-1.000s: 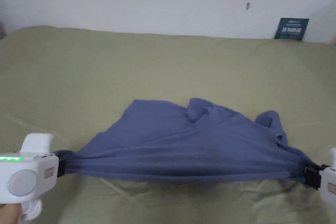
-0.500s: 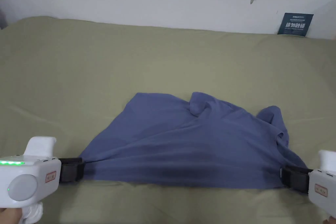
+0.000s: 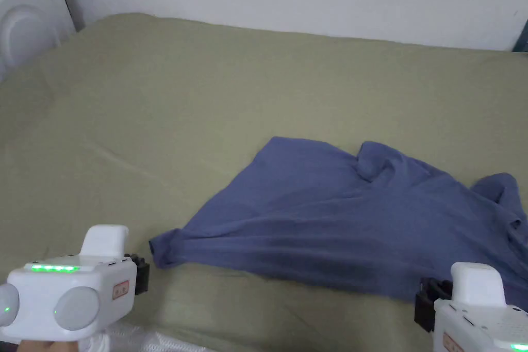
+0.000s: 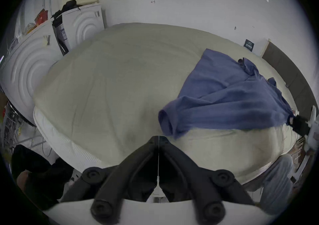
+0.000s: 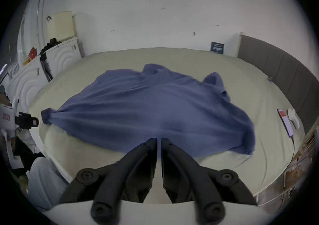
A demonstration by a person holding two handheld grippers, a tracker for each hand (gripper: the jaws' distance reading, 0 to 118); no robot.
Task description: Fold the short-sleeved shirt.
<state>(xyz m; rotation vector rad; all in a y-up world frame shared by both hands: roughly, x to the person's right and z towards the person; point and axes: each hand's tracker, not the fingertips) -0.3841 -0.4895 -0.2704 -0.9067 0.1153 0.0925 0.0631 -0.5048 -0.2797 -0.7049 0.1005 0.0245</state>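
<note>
The blue short-sleeved shirt (image 3: pixel 335 214) lies spread on the olive bed sheet (image 3: pixel 206 85), wrinkled, its near hem toward me and a bunched corner at its left end. My left gripper (image 3: pixel 142 273) sits just left of that corner, apart from it. In the left gripper view its jaws (image 4: pixel 158 137) meet with nothing between them, and the shirt (image 4: pixel 233 104) lies ahead to the right. My right gripper (image 3: pixel 424 299) hovers at the near hem. In the right gripper view (image 5: pixel 159 139) only a thin slit shows between the jaws, and the shirt (image 5: pixel 146 107) lies slack beyond them.
White cabinets (image 3: pixel 20 18) stand off the bed's left side. A phone (image 5: pixel 286 125) with a cable lies on the sheet at the right, near a grey padded headboard (image 5: pixel 284 66). The mattress edge runs just under both grippers. A white wall backs the bed.
Both grippers have let go of the shirt's hem corners and drawn back toward me. The stretched hem has gone slack and dropped onto the sheet. The head camera has turned left.
</note>
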